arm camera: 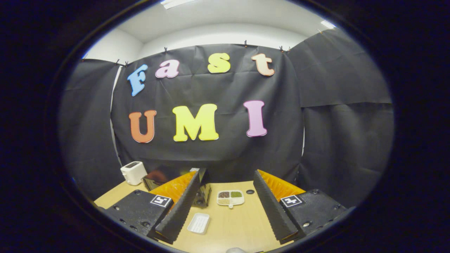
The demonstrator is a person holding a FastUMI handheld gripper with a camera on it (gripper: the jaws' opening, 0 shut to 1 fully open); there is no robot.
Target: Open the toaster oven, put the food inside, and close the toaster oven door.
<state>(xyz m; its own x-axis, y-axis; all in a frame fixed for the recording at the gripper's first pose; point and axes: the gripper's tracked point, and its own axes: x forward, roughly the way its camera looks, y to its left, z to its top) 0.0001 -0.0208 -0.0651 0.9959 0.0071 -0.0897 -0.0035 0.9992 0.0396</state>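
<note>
Gripper [225,211] spread wide above the table [242,225], grasping nothing.

The black toaster oven [201,191] sits beyond the left finger [179,207], which hides most of it. Between the fingers: one divided food tray [230,198] and one white empty tray [199,223]. One white toaster [133,172] stands far left.

toaster oven [202,189] half hidden behind left claw finger [179,207], divided dish's [230,198] food too small to tell
</note>
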